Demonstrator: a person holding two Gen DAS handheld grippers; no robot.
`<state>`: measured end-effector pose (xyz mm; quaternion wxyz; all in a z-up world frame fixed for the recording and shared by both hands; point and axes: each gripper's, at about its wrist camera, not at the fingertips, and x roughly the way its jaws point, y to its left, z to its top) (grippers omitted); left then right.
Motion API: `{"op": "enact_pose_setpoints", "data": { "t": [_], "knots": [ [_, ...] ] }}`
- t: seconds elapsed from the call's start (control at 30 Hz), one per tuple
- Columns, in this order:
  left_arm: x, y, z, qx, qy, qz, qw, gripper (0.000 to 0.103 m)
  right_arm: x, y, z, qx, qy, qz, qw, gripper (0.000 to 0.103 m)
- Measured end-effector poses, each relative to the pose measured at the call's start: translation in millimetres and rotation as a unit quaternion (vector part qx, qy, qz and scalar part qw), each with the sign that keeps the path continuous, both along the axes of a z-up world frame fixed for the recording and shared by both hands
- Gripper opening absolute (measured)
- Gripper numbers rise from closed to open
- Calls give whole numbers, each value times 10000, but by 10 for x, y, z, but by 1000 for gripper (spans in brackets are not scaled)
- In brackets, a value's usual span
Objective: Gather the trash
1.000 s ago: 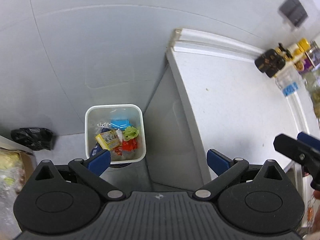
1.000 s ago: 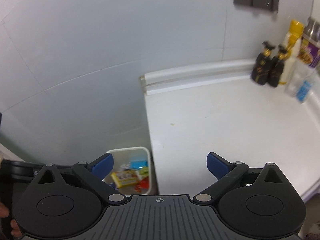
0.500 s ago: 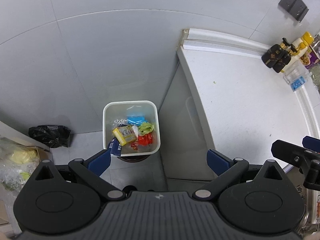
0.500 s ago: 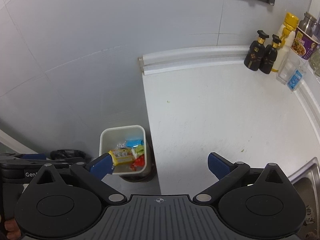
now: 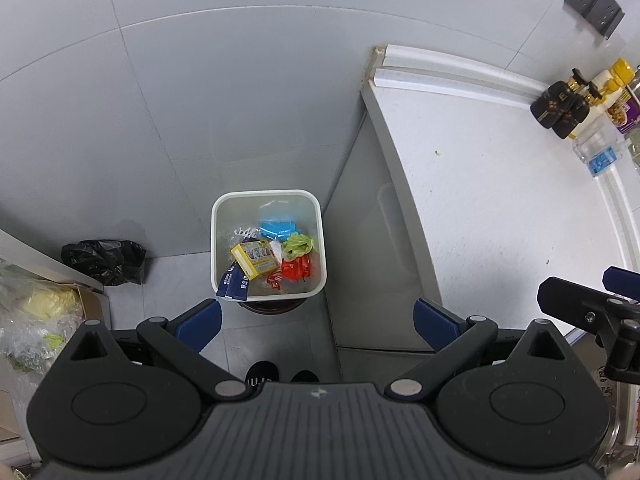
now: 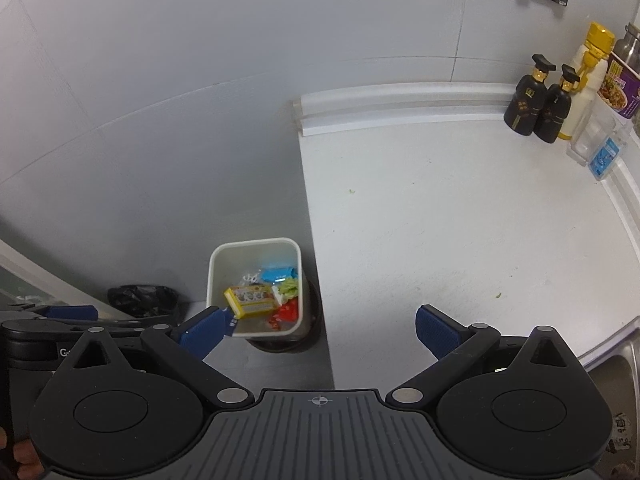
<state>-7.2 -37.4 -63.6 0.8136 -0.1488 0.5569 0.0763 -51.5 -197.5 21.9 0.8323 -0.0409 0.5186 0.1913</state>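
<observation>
Both sets of jaws are spread wide and empty. The white square plastic bin (image 5: pixel 267 246) holding colourful wrappers sits on the floor at 12 o'clock, nearer the left gripper (image 5: pixel 316 320) than the right gripper (image 6: pixel 318 326).

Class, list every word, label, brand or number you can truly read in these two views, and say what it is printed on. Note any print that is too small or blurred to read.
"G", then cut off: left gripper body, right wrist view.
Yellow box in the bin: print too small.
Blue packet on the bin rim: unreadable.
Dark bottles: gold labels blurred.
Purple cup: unreadable.
Shoe: white letters partly hidden, unreadable.
</observation>
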Motion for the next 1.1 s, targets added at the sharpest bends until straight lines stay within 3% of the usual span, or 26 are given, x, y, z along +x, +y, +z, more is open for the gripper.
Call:
{"op": "enact_pose_setpoints", "data": {
  "t": [1.1],
  "knots": [
    [42, -20, -60, -144, 179, -129, 9997, 102, 16, 62, -108, -22, 180, 136, 9997, 102]
  ]
}}
